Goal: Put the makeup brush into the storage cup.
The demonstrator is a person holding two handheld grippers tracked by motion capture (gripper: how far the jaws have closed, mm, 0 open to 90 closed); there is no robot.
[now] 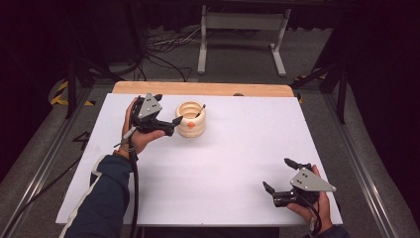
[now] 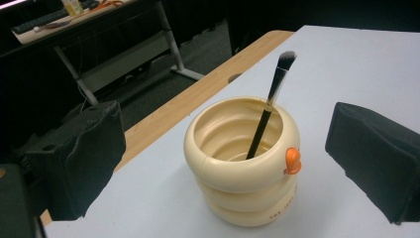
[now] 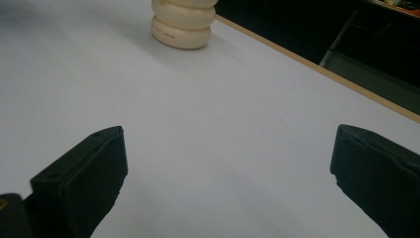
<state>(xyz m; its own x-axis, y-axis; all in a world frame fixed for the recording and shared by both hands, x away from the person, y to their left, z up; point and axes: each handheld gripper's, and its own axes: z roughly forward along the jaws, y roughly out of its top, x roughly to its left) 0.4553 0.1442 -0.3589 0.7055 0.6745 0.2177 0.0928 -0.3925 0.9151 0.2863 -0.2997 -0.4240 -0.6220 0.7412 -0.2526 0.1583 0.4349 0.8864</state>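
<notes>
1. Two grippers are held by a person over a white table (image 1: pixel 208 173) with a bare wooden strip along its far edge.
2. The left gripper (image 1: pixel 171 124) is at the far left of the table, its jaws spread wide and holding nothing; in the high view one jaw tip lies just beside the rim of a cream ribbed cup (image 1: pixel 191 119).
3. In the left gripper view the cream ribbed cup (image 2: pixel 242 163) stands upright between the two black jaws, apart from both, with a small orange knob (image 2: pixel 292 160) on its rim.
4. A black-handled brush (image 2: pixel 270 106) leans inside the cup, bristles up, its handle resting against the rim's far side.
5. The right gripper (image 1: pixel 280 176) is at the near right of the table, well apart from the cup, jaws wide open and empty.
6. In the right gripper view its jaws frame bare white table (image 3: pixel 223 148), and the cup's lower rings (image 3: pixel 182 22) show far ahead near the top edge.
</notes>
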